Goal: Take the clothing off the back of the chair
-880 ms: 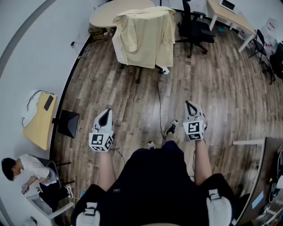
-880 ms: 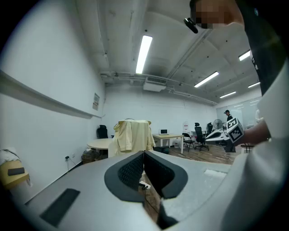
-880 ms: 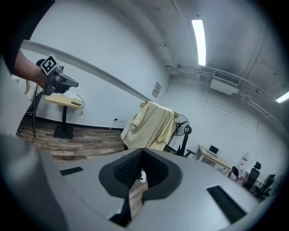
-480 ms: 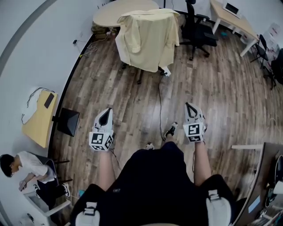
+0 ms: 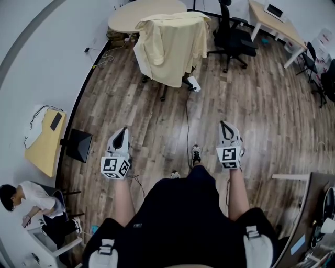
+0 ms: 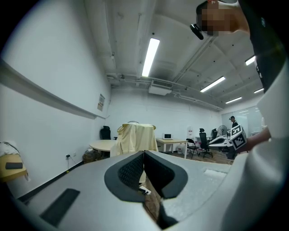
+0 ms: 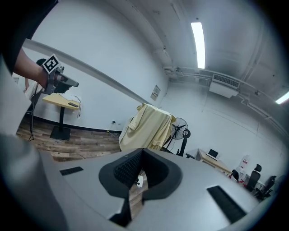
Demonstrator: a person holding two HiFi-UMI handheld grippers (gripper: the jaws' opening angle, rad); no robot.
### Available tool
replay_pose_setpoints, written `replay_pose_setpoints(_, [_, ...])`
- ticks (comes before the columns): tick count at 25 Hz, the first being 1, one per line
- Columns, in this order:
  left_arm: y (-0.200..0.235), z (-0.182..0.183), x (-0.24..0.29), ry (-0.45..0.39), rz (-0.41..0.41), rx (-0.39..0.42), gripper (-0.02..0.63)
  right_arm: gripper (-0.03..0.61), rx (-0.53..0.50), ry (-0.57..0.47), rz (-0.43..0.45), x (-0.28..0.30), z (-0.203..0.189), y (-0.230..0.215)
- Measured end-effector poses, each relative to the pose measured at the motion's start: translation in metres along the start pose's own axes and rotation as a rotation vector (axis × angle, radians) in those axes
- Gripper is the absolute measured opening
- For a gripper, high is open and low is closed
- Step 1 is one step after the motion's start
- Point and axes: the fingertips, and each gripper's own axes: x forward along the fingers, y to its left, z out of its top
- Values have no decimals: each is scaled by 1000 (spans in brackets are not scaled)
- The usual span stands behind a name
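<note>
1. Far across the wood floor (image 5: 246, 120), beside the round desk (image 5: 131, 14): yellow clothing (image 5: 170, 47) draped over the back of the chair (image 5: 164, 93), well apart from both grippers.
2. Pressed together and pinching nothing: left gripper (image 5: 121, 132) and right gripper (image 5: 224, 125).
3. Probably best done like this: walk up close, spread both grippers, pinch the cloth near its two top corners, then lift straight up so nothing snags on the chair back.
4. Hangs long way up and down, top edge folded over the chair back, one sleeve dangling on the left in the head view.
</note>
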Motion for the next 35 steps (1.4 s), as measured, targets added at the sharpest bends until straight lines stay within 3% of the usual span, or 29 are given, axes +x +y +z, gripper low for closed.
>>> replay_pose_setpoints(7, [-1,8,23,-7,7,5,2,-6,27,21,-77,21,-12,-32])
replay_pose_setpoints(26, [3,22,119,-12,26,-17,2,-6,36,6,-49,105,-11,-98])
replay_pose_setpoints(35, [7,30,151,-5,78,-20,2,-6,26,-6,-1,148,-3,-122])
